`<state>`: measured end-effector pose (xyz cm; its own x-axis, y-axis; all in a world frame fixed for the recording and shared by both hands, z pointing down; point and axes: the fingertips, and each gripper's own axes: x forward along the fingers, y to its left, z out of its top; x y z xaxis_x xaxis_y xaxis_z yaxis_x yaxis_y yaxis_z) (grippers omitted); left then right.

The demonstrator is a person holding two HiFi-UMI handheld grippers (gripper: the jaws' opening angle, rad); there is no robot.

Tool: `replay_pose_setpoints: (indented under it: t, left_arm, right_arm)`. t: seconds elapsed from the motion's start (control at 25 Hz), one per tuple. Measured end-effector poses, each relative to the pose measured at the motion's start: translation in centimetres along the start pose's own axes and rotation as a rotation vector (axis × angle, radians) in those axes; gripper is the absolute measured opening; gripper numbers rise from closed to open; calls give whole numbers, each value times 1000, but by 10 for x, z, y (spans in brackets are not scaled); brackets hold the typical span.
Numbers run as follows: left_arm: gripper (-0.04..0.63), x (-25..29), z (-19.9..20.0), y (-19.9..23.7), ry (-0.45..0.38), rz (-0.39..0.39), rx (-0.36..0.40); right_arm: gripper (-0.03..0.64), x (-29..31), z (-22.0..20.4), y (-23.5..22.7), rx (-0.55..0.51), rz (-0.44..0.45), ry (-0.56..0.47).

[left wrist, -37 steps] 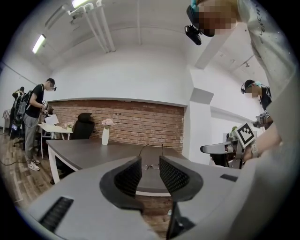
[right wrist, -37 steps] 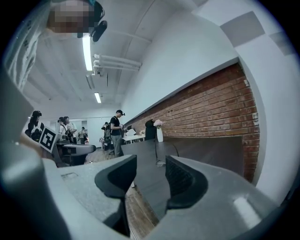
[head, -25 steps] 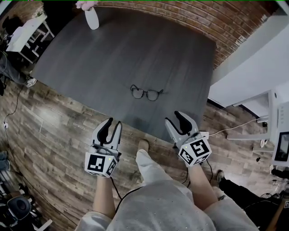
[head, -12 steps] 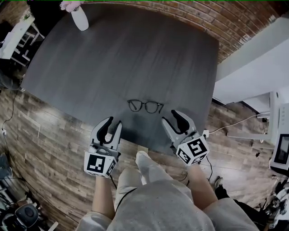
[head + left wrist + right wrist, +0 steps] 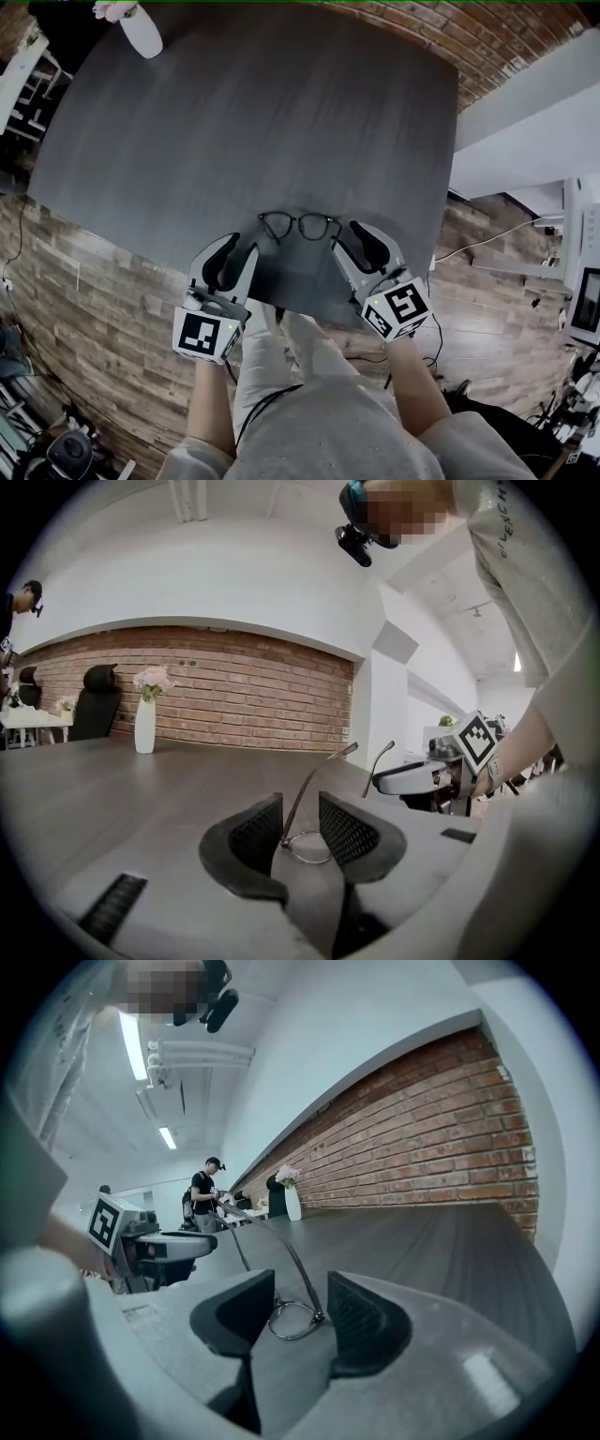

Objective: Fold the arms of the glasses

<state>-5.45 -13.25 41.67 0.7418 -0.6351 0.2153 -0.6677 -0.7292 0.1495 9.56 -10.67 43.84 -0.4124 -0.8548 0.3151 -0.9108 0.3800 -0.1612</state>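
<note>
i've closed in on the glasses (image 5: 300,226): left gripper (image 5: 241,248) and right gripper (image 5: 350,237) now flank them, fingers spread, nothing pinched, so folding can start.

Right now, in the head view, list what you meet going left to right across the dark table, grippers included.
white vase → left gripper → glasses → right gripper
</note>
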Motion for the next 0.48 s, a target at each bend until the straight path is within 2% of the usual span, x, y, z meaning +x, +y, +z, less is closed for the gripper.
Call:
replay_pose_setpoints:
  t: [0.32, 0.48]
  left_arm:
    - [117, 22, -8, 8, 38, -105, -6]
    - [117, 30, -17, 8, 73, -165, 29]
  right_arm:
    - [133, 13, -4, -8, -3, -44, 2]
    - [118, 20, -7, -8, -8, -62, 9]
